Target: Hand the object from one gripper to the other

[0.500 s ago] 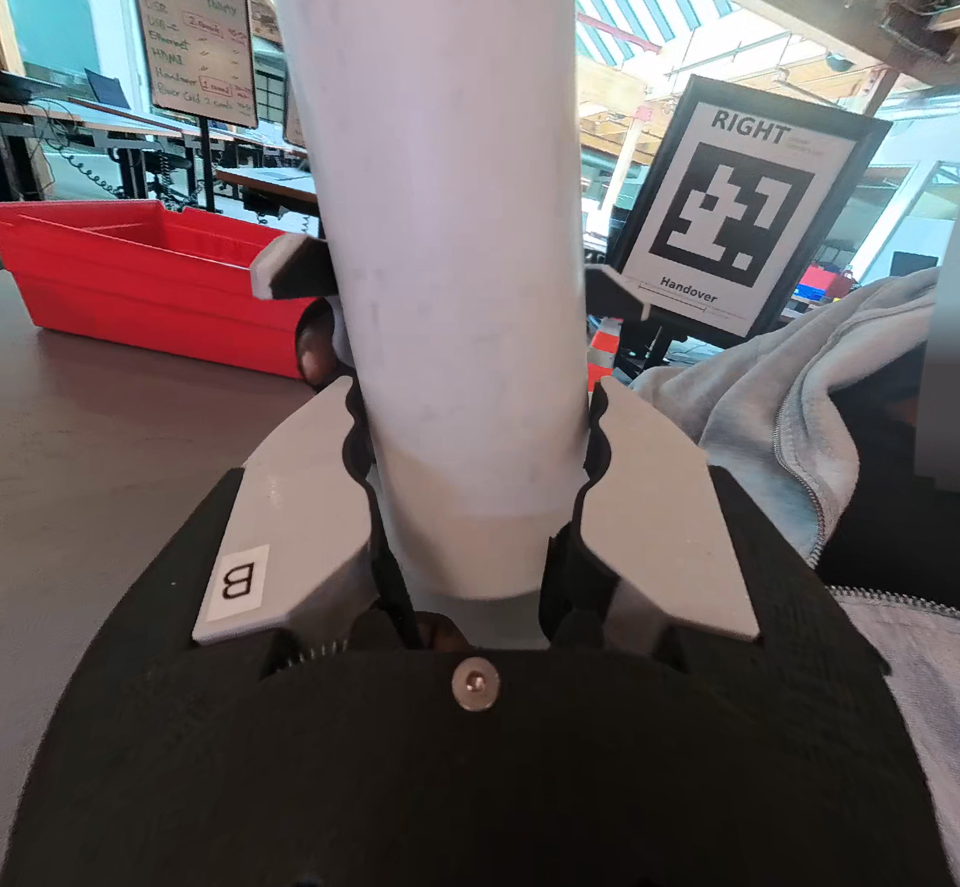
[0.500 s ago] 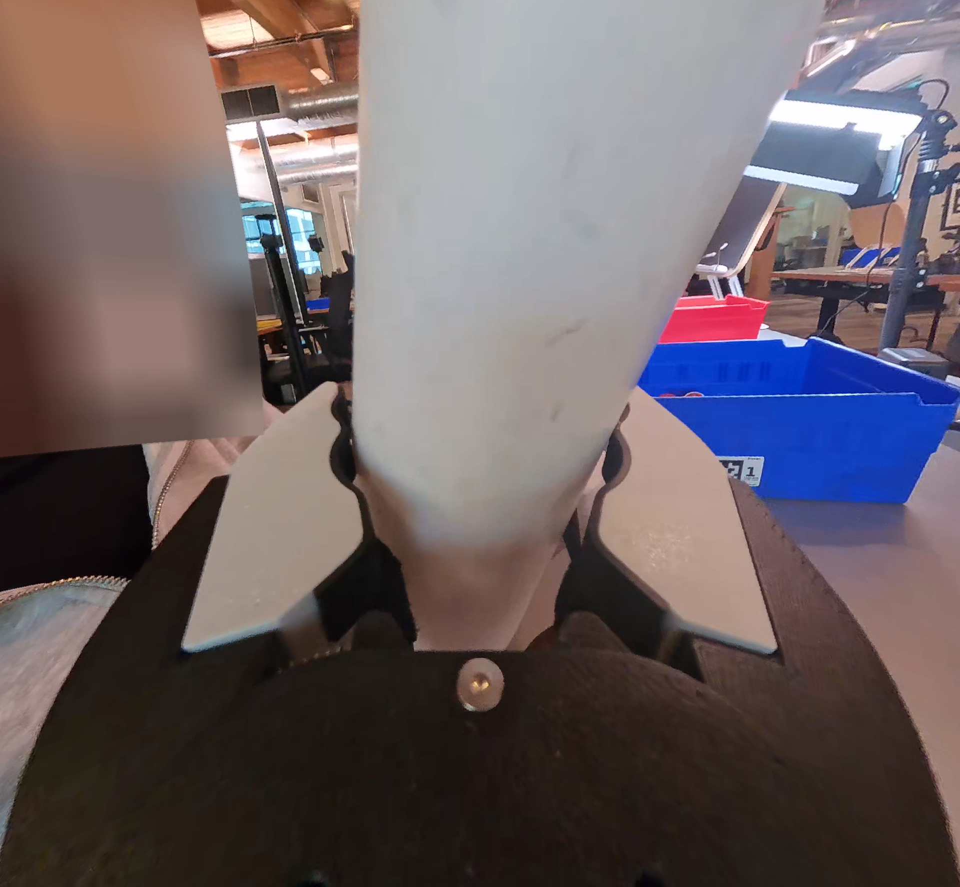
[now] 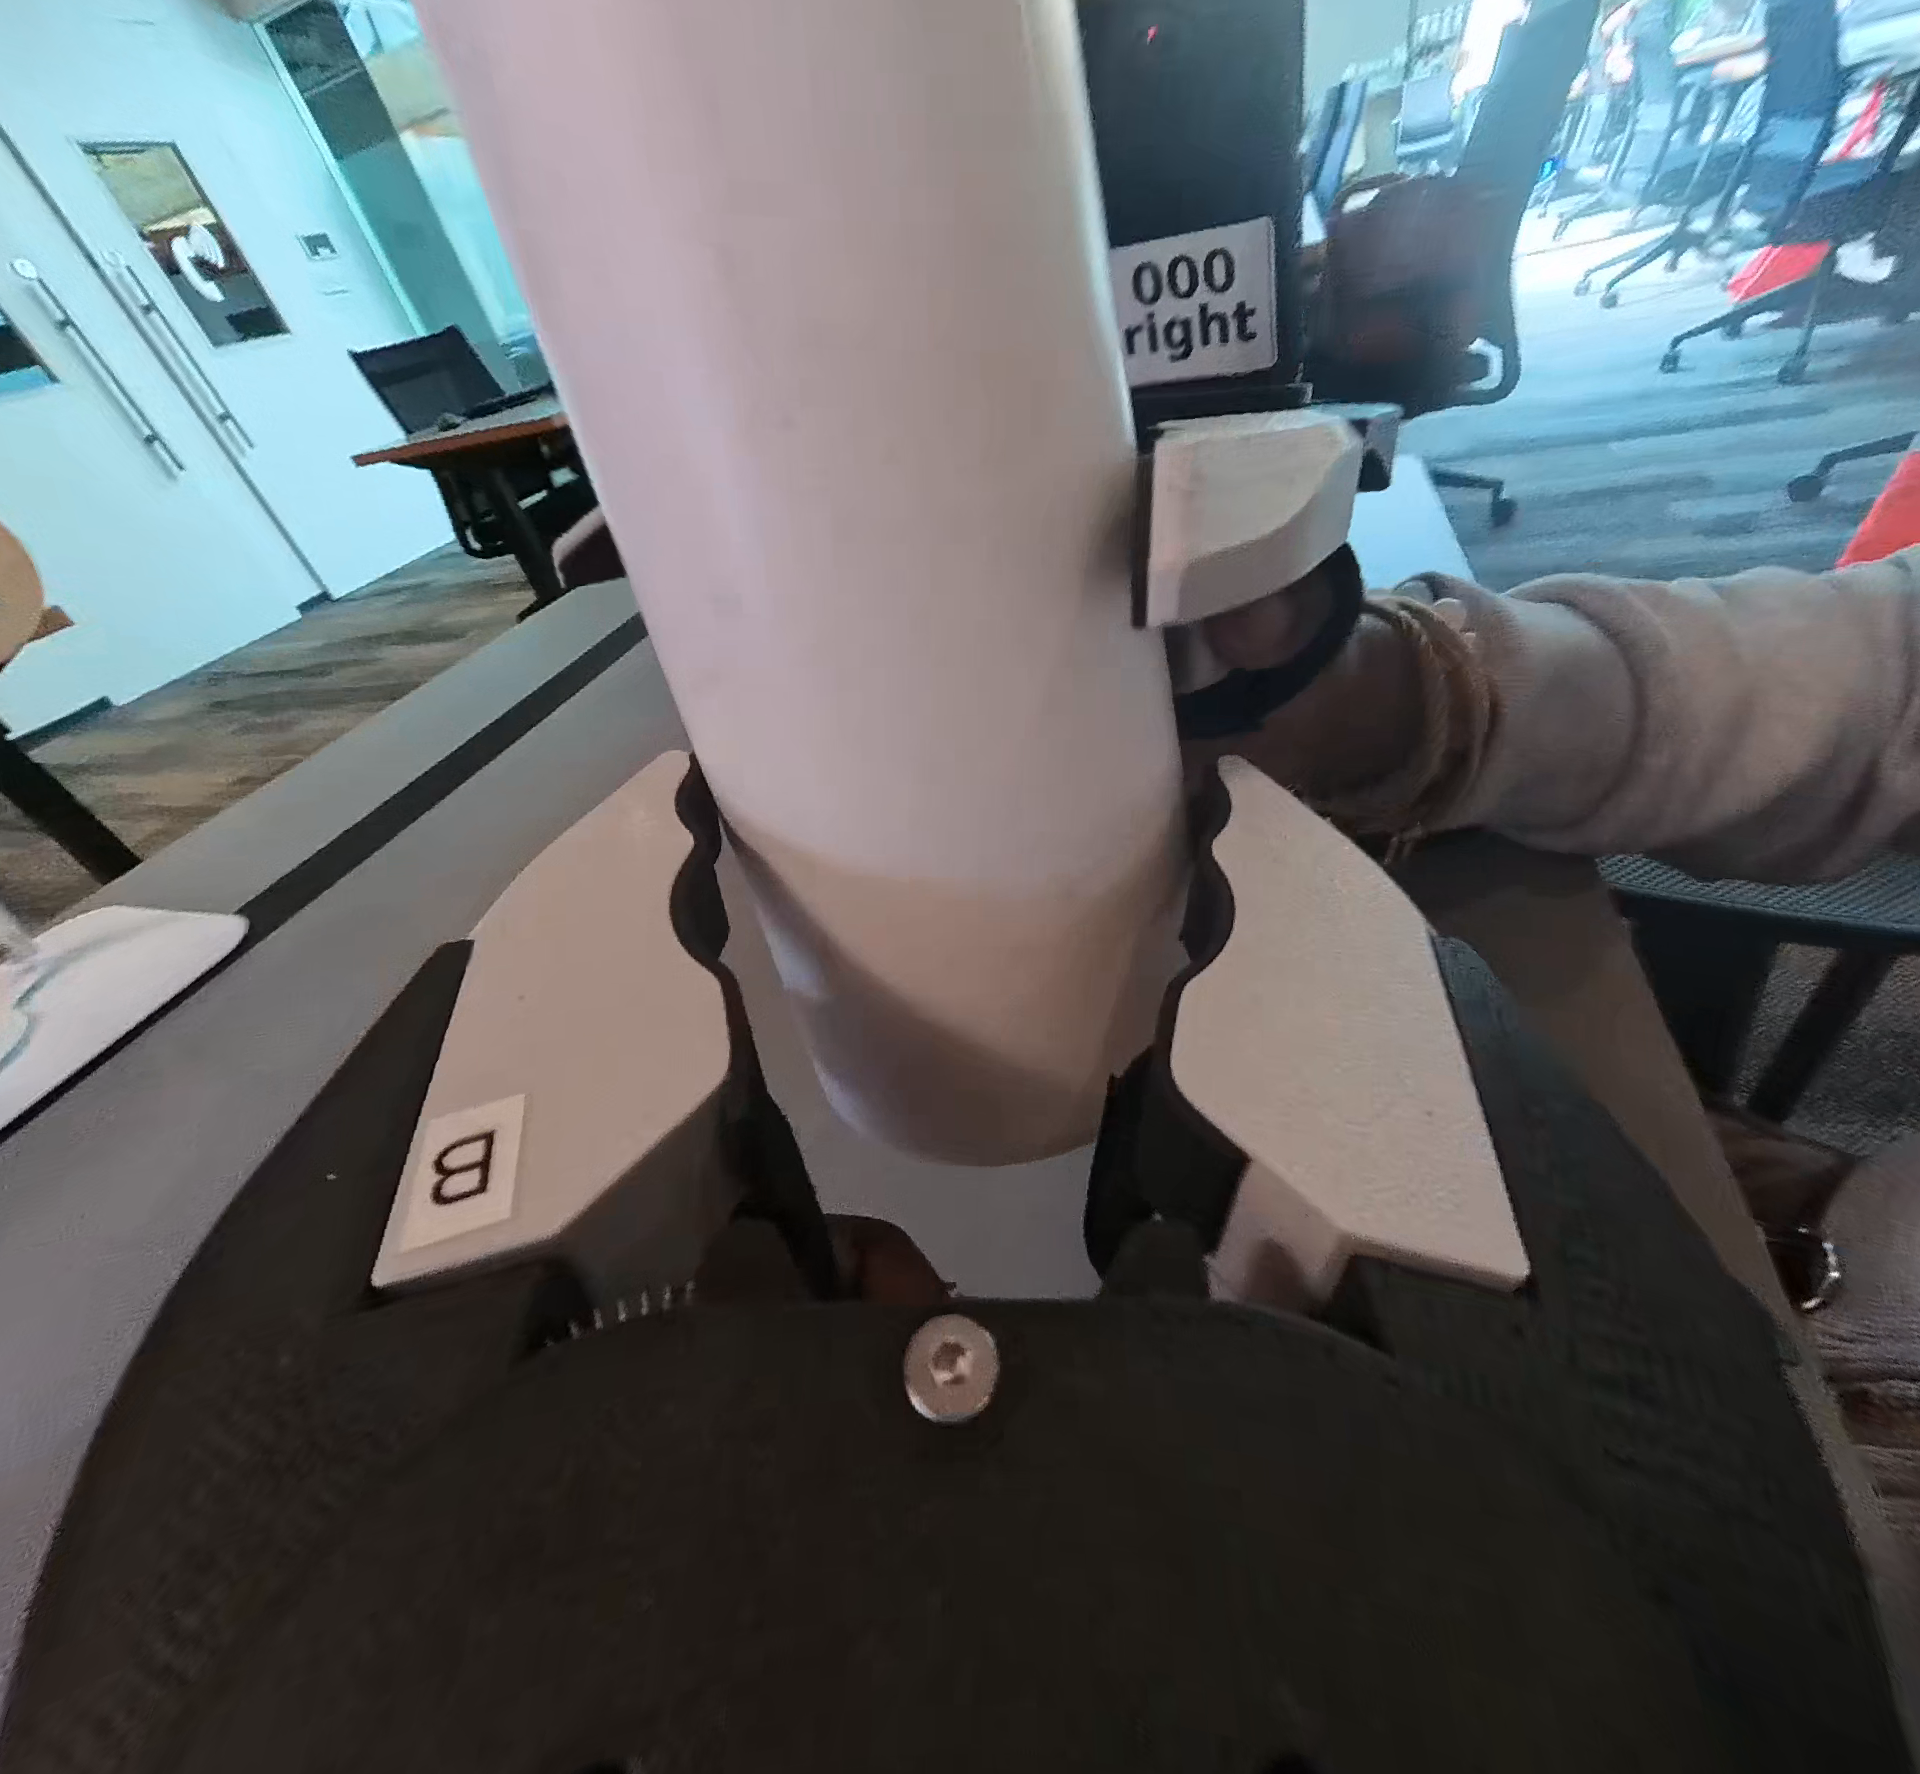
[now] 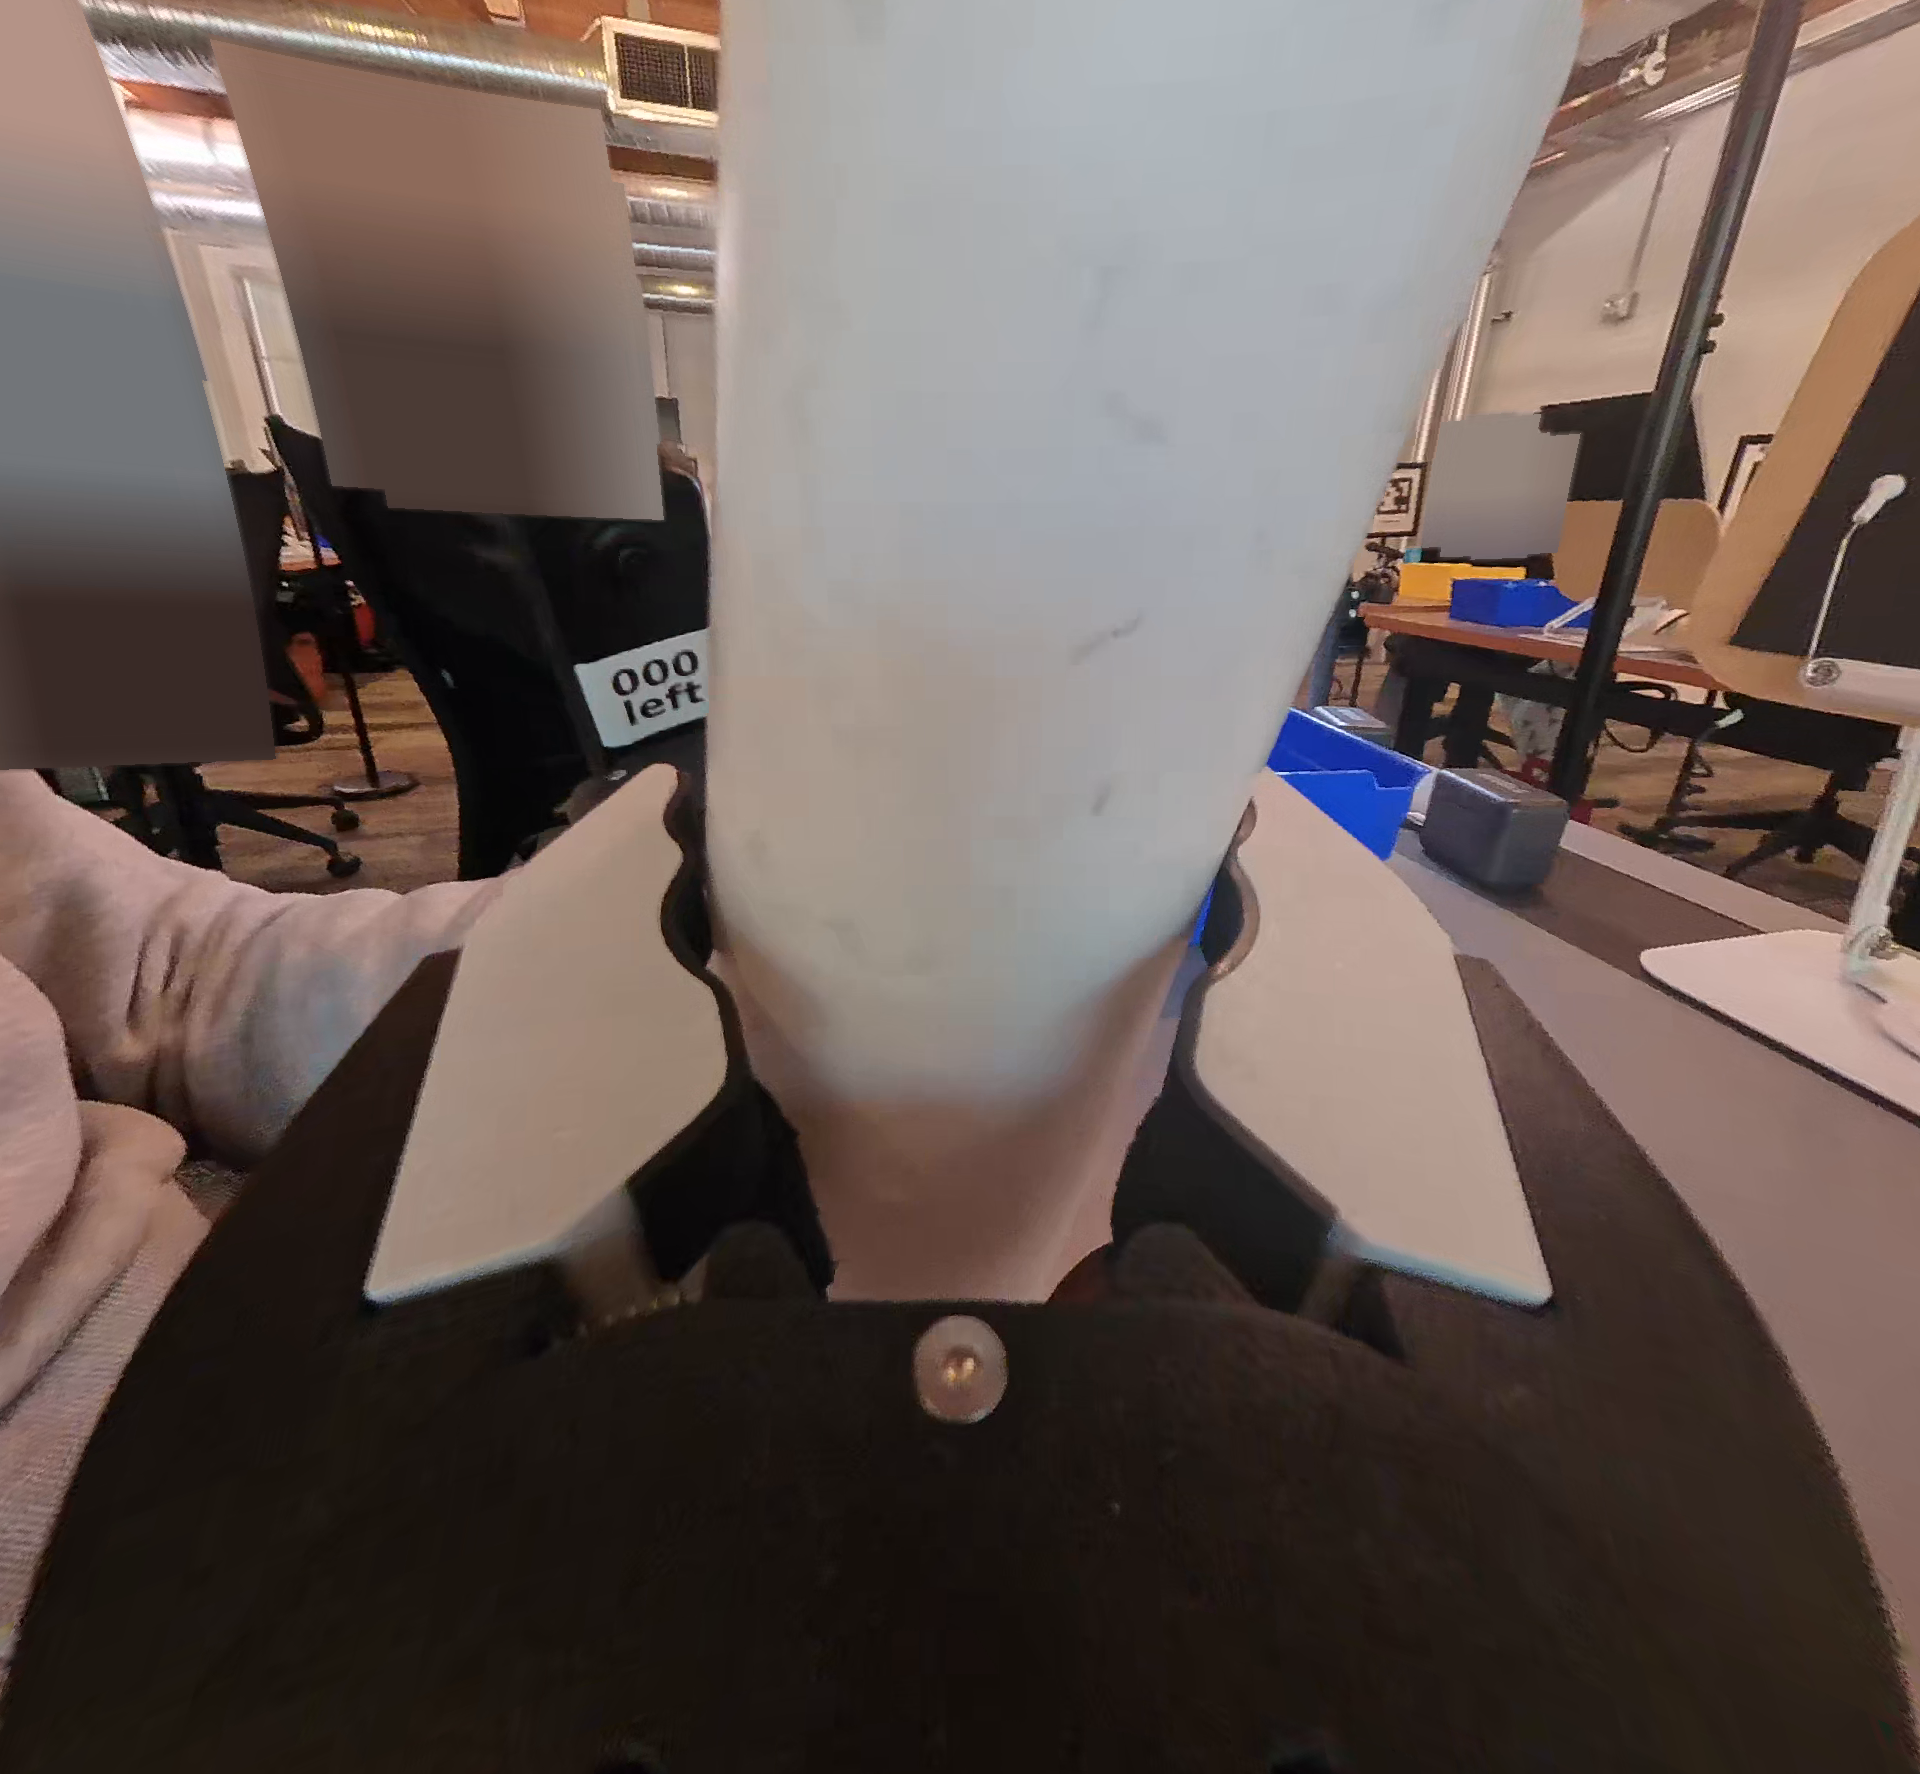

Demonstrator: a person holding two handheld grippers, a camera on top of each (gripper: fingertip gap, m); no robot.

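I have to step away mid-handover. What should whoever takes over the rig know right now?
Left gripper: shut on the white tube, near its lower end.
Right gripper: shut on the same tube, farther along; one of its fingers shows pressed to the tube's side in the left wrist view.
Done: both grippers hold it, clear of the grey table.
Left: one gripper releases and backs off.

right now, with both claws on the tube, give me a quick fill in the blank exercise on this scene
1. The thing between both claws is a ____ tube.
2. In the right wrist view, the bin behind the tube is ____.
3. In the left wrist view, the left claw has the tube's ____ end between its fingers.
4. The right claw is ____ on the tube.

Missing words: white; blue; lower; shut
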